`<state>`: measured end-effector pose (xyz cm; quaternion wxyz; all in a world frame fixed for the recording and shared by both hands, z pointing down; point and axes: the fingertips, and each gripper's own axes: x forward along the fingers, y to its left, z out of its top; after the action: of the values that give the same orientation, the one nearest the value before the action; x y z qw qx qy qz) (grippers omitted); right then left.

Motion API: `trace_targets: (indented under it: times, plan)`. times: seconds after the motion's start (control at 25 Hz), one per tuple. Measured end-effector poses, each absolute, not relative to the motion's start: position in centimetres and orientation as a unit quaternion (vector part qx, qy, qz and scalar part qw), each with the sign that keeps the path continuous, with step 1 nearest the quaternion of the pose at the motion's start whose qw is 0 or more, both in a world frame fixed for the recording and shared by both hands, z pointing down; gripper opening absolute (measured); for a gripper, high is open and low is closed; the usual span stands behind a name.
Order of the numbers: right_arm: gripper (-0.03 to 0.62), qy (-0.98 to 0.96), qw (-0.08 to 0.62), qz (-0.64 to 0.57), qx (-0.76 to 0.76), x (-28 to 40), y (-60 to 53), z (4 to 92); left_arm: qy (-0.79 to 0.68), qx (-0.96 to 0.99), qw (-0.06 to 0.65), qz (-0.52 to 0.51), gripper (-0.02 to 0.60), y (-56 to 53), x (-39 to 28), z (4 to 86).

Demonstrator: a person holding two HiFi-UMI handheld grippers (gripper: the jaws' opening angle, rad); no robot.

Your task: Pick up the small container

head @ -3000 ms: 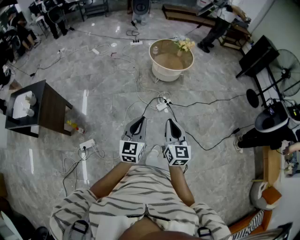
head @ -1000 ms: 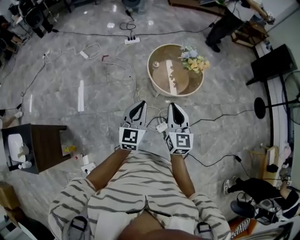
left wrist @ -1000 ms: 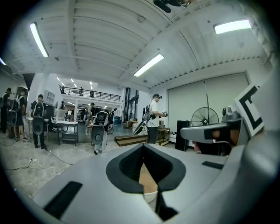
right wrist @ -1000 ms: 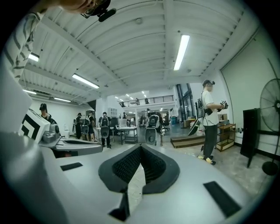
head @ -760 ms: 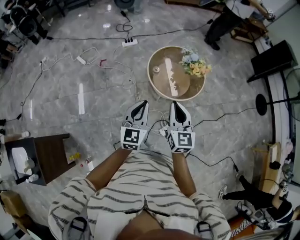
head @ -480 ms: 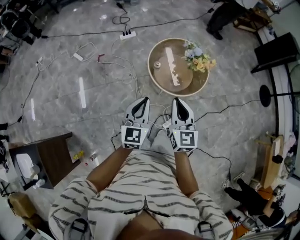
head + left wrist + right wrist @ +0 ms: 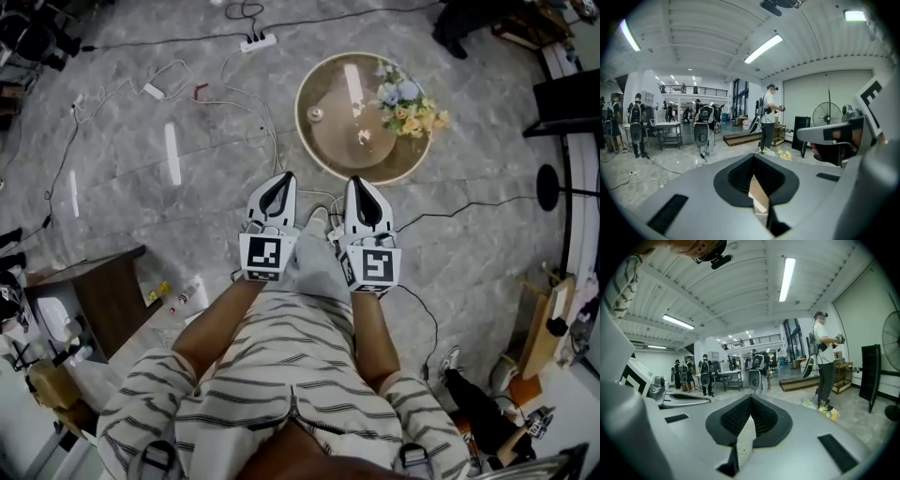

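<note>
A small pale container point(image 7: 316, 114) stands on the left part of a round wooden table point(image 7: 330, 150), apart from a bunch of flowers point(image 7: 410, 98) on the right part. My left gripper point(image 7: 280, 177) and right gripper point(image 7: 365, 181) are held side by side just short of the table's near rim, pointing toward it. Both are shut and hold nothing. In the left gripper view my left gripper point(image 7: 754, 157) has its jaws together, and the flowers point(image 7: 785, 154) show just beyond. The right gripper point(image 7: 750, 397) looks the same in its own view.
Cables and a power strip point(image 7: 257, 42) lie on the grey marble floor beyond and left of the table. A dark side table point(image 7: 108, 295) stands at the left. A black stand point(image 7: 553, 178) is at the right. People stand far across the hall.
The round table has come nearer: it now lies just ahead of both gripper tips. The grippers stay shut and side by side. The dark side table has slid toward the lower left.
</note>
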<state>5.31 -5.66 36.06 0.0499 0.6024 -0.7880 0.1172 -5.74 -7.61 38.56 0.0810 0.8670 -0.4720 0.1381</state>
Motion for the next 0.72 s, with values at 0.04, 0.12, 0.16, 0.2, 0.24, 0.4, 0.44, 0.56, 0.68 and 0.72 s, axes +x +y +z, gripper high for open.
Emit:
trace_targets:
  times: [0.04,0.12,0.16,0.2,0.24,0.4,0.44,0.56,0.68,0.72]
  plan:
    - [0.009,-0.788,0.047,0.121,0.601,5.9,-6.3,36.4,-0.472,0.866,0.082,0.141,0.000,-8.3,-5.1,39.0]
    - [0.009,-0.789,0.045,0.132,0.599,6.9,-7.6,37.4,-0.472,0.865,0.086,0.148,0.000,-9.5,-3.8,40.0]
    - [0.009,-0.789,0.046,0.138,0.597,7.3,-8.1,38.0,-0.472,0.864,0.090,0.151,0.000,-10.1,-3.2,40.6]
    - [0.009,-0.790,0.047,0.142,0.594,7.6,-8.6,38.6,-0.472,0.863,0.095,0.153,0.000,-10.7,-2.6,41.2]
    - [0.009,-0.791,0.049,0.147,0.592,7.8,-9.1,39.2,-0.473,0.861,0.101,0.157,0.000,-11.2,-2.2,41.9]
    - [0.009,-0.793,0.054,0.161,0.585,8.3,-11.0,41.4,-0.473,0.856,0.111,0.178,0.000,-13.5,-1.1,44.9]
    - [0.009,-0.793,0.055,0.163,0.584,8.4,-11.3,41.9,-0.474,0.854,0.113,0.180,0.000,-14.0,-0.8,45.5]
    - [0.009,-0.792,0.060,0.173,0.583,8.6,-12.1,43.8,-0.473,0.853,0.121,0.183,0.000,-15.3,-0.3,47.6]
    - [0.009,-0.785,0.059,0.187,0.587,8.9,-12.9,46.0,-0.464,0.857,0.125,0.187,0.000,-16.3,0.4,50.2]
    - [0.009,-0.783,0.060,0.188,0.590,9.0,-13.4,46.6,-0.460,0.858,0.127,0.189,0.000,-16.7,0.6,51.2]
